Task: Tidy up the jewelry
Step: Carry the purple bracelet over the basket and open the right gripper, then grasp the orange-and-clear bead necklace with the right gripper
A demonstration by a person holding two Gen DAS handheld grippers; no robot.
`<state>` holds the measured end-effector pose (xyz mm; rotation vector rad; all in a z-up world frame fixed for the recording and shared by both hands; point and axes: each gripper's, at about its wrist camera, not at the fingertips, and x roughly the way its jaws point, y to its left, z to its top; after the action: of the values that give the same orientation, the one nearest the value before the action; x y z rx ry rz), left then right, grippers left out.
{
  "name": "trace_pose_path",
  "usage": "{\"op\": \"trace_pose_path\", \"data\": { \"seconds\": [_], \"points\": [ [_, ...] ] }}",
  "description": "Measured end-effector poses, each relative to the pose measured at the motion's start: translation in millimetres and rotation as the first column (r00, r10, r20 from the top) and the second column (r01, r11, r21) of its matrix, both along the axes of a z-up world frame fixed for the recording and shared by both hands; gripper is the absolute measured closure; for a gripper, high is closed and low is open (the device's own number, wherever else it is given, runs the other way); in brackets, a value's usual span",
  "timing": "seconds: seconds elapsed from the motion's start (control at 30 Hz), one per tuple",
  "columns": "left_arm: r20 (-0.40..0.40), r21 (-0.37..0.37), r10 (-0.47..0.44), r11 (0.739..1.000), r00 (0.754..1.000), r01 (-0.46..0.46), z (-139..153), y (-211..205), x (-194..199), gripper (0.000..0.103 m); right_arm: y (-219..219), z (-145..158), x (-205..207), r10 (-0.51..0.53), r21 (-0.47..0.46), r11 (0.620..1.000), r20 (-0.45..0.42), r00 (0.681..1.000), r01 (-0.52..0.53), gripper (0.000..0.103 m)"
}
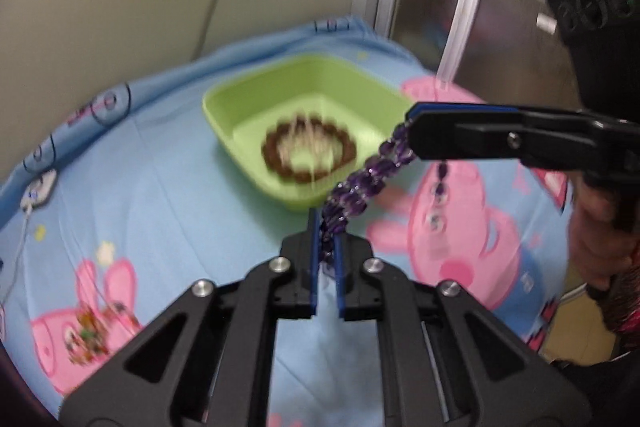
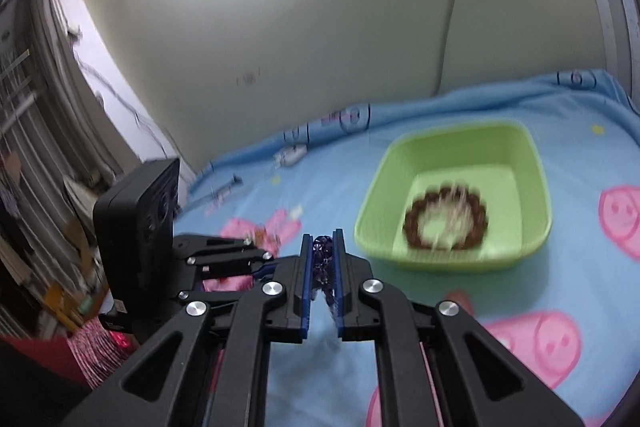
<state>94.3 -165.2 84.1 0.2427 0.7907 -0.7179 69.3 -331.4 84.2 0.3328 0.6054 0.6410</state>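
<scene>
Purple beads of a bracelet (image 1: 362, 179) stretch in the air between both grippers, near the green tray (image 1: 236, 95). The left gripper (image 1: 327, 247) has its jaws closed on one end; the right gripper (image 1: 412, 131) clamps the other. A brown bracelet (image 1: 308, 151) lies blurred in the tray. The blue cartoon-pig cloth (image 1: 160, 207) carries dark marks, perhaps writing, unreadable. A small multicoloured item (image 1: 86, 339) stays indistinct.

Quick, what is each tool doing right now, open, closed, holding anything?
Left tool: closed on one end of the purple bead string.
Right tool: closed on the other end of the same string, which stretches between the two.
</scene>
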Motion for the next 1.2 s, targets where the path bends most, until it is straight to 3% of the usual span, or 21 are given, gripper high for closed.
{"op": "trace_pose_path", "data": {
  "seconds": [0.17, 0.27, 0.47, 0.63, 0.7, 0.77, 0.83, 0.93, 1.07, 1.2],
  "points": [
    [0.05, -0.029, 0.011, 1.0, 0.999, -0.01, 44, -24, 33, 0.097, -26, 32, 32, -0.06, 0.035, 0.998, 0.034, 0.998, 0.059, 0.103],
    [0.037, -0.039, 0.024, 0.999, 0.999, -0.023, 52, -38, 58, 0.097, -42, 38, 56, -0.104, 0.035, 0.994, 0.026, 0.994, 0.103, 0.103],
    [-0.05, -0.012, 0.076, 0.997, 0.996, -0.076, 29, -69, 119, 0.097, -65, 20, 98, -0.171, 0.011, 0.985, -0.038, 0.984, 0.172, 0.103],
    [-0.1, 0.032, 0.136, 0.991, 0.986, -0.134, 3, -84, 149, 0.095, -69, -6, 119, -0.212, -0.011, 0.977, -0.076, 0.974, 0.211, 0.103],
    [-0.143, 0.091, 0.167, 0.984, 0.976, -0.155, -7, -87, 159, 0.065, -73, -12, 121, -0.221, 0.023, 0.974, -0.091, 0.971, 0.224, 0.103],
    [-0.152, 0.098, 0.188, 0.98, 0.97, -0.175, -8, -83, 161, 0.061, -75, -16, 128, -0.21, 0.071, 0.973, -0.112, 0.971, 0.219, 0.103],
    [-0.13, 0.08, 0.187, 0.981, 0.974, -0.177, -2, -72, 154, 0.061, -74, -17, 121, -0.205, 0.099, 0.971, -0.113, 0.972, 0.216, 0.1],
    [-0.103, 0.038, 0.195, 0.981, 0.975, -0.192, 14, -40, 137, 0.061, -65, -13, 105, -0.205, 0.096, 0.972, -0.084, 0.975, 0.213, 0.083],
    [-0.061, -0.016, 0.224, 0.974, 0.973, -0.225, 36, 30, 101, 0.061, -35, -8, 75, -0.132, 0.098, 0.986, -0.028, 0.991, 0.134, 0.082],
    [-0.001, -0.011, 0.356, 0.935, 0.935, -0.356, 41, 128, 56, 0.061, 19, -18, 50, 0.014, 0.045, 0.999, -0.009, 1.0, -0.013, 0.082]
  ]
}}
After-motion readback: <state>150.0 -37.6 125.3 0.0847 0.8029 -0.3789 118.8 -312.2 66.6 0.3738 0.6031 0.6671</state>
